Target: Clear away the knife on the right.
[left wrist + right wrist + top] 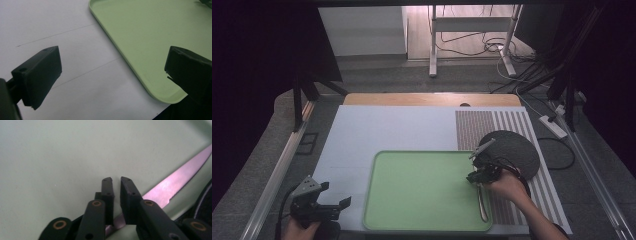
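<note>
Your right gripper [116, 180], jaws a narrow slit, empty, hovers over the knife [172, 185] at the tray's [422, 225] right edge; left gripper [112, 72] gapes wide, empty.

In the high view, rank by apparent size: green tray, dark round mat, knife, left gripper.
1. green tray
2. dark round mat
3 and 4. knife and left gripper: too close to rank; the knife is long but thin.

Dim room, dark vignetted edges, lit doorway at top, soft shadows, gripper views close and blurred
</note>
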Demonstrator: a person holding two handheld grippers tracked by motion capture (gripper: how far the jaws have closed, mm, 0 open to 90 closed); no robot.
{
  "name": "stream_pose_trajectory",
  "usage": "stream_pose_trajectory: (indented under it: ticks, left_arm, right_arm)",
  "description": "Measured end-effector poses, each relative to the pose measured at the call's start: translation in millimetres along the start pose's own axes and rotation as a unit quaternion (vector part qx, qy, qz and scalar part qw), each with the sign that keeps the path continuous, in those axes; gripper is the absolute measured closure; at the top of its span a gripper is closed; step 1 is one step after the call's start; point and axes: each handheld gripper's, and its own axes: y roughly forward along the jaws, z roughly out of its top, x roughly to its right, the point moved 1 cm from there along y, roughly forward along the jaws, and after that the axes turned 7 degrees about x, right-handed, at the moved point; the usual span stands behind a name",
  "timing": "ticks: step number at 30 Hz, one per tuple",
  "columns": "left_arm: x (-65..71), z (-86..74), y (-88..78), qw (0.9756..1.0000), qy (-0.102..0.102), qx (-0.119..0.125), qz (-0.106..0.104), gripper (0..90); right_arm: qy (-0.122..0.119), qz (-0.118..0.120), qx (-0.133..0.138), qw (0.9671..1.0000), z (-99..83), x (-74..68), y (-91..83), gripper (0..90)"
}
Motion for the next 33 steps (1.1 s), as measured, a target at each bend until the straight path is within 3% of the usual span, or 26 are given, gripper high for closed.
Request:
stream_pose_trajectory:
  ticks: [8, 15, 21, 33]
  left_arm:
    - [-0.7, -0.2, -0.1, 1.0, -0.002, 0.001, -0.003, 2.0]
    - [-0.9, -0.2, -0.1, 1.0, -0.003, 0.001, -0.004, 2.1]
    - [-0.9, -0.2, -0.1, 1.0, -0.003, 0.001, -0.005, 2.1]
    - [-1.1, -0.1, -0.1, 1.0, -0.005, 0.001, -0.005, 2.1]
  right_arm:
    - [-0.017, -0.017, 0.05, 0.9985, 4.0, -11.2, -12.0, 57.9]
    - [-0.004, -0.023, 0.077, 0.9967, 0.2, -9.8, -20.1, 39.6]
    - [-0.007, -0.06, 0.086, 0.9945, -2.4, -11.5, -26.7, 21.0]
    - [-0.004, -0.071, 0.096, 0.9928, -9.0, -11.1, -36.2, 11.0]
